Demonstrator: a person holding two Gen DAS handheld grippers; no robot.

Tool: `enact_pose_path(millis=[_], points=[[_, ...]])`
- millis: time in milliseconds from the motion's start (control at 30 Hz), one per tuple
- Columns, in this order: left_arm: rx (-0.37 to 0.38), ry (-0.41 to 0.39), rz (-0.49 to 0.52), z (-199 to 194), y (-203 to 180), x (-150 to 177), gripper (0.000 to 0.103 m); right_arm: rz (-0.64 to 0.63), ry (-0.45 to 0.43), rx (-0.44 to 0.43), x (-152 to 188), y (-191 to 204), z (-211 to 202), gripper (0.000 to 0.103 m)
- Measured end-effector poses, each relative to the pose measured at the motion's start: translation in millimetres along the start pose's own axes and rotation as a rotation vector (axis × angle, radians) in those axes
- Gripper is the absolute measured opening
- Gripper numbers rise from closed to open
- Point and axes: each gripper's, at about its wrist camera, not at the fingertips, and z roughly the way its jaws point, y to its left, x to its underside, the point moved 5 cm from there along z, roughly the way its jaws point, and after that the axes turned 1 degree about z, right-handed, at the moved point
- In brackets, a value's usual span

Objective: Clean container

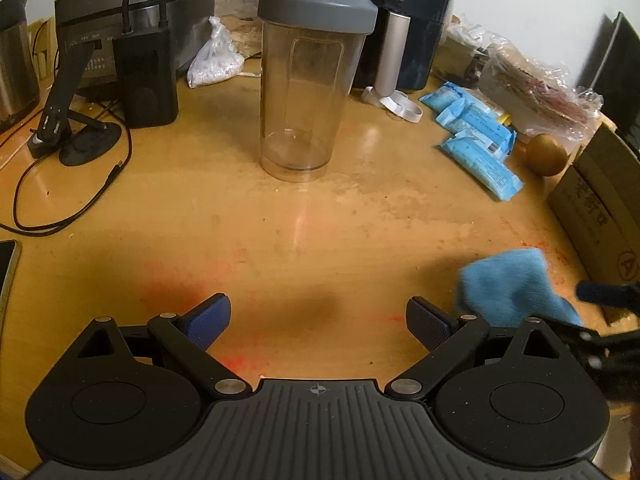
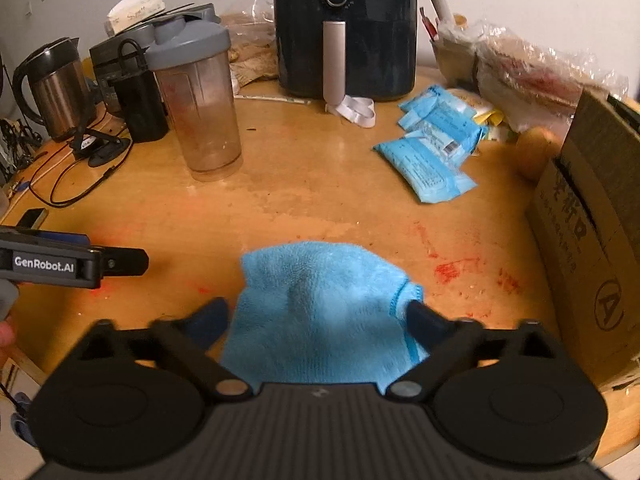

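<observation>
A clear shaker bottle with a grey lid stands upright on the wooden table; it also shows in the right wrist view at the left. My left gripper is open and empty, well short of the bottle. A blue cloth lies between the wide-spread fingers of my right gripper; the fingers touch its sides, and I cannot tell if they grip it. The cloth also shows in the left wrist view at the right.
A dark air fryer stands at the back. Blue packets, a cardboard box and plastic-wrapped items sit at the right. A kettle, a black device, cables and a phone are at the left. Red stains mark the table.
</observation>
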Motion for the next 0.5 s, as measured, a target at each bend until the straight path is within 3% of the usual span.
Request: enact_pose_path(millis=[500], points=[[0.003, 0.013, -0.019, 4.0, 2.7, 2.3, 0.097, 0.003, 0.002, -0.004, 0.1, 0.8, -3.6, 0.103]])
